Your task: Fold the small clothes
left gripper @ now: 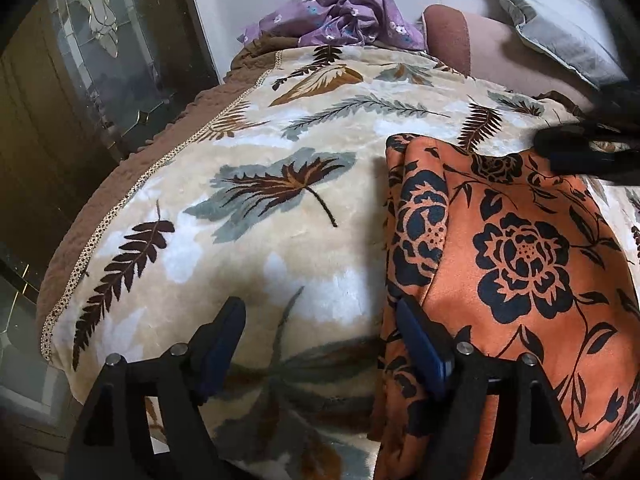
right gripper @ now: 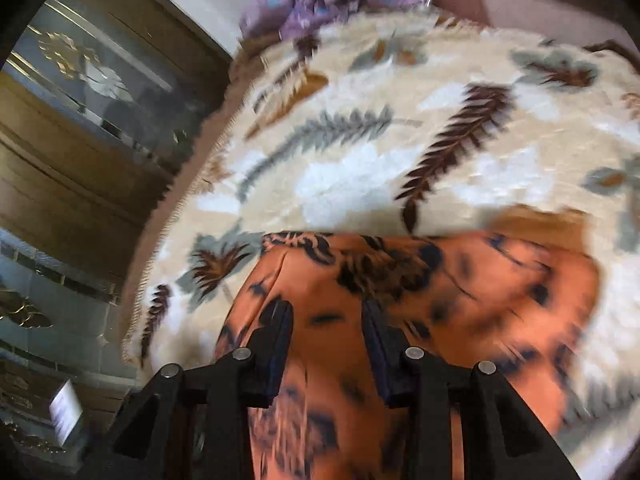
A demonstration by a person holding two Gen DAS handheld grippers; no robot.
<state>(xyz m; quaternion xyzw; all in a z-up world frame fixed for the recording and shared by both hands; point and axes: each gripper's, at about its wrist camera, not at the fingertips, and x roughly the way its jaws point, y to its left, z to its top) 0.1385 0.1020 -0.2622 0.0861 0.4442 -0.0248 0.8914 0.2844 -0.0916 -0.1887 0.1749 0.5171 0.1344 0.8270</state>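
Orange floral garment [left gripper: 516, 248] lies folded on leaf-print blanket [left gripper: 260, 208], right part of bed. Left tool [left gripper: 320, 340] wide open, holds nothing, one finger at garment's left edge. Right tool [right gripper: 326, 320] half open over cloth (view blurred), no grip seen. Advice: pinch edge layers together, fold slowly.

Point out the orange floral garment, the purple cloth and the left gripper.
orange floral garment [left gripper: 520, 256], left wrist view, on its large flower.
purple cloth [left gripper: 344, 16], left wrist view, crumpled middle.
left gripper [left gripper: 320, 344], left wrist view, between fingertips.

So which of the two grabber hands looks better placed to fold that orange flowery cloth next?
Probably the left gripper: it straddles the orange cloth at its near edge, jaws open. The right gripper sits above mid-cloth, nothing pinched.
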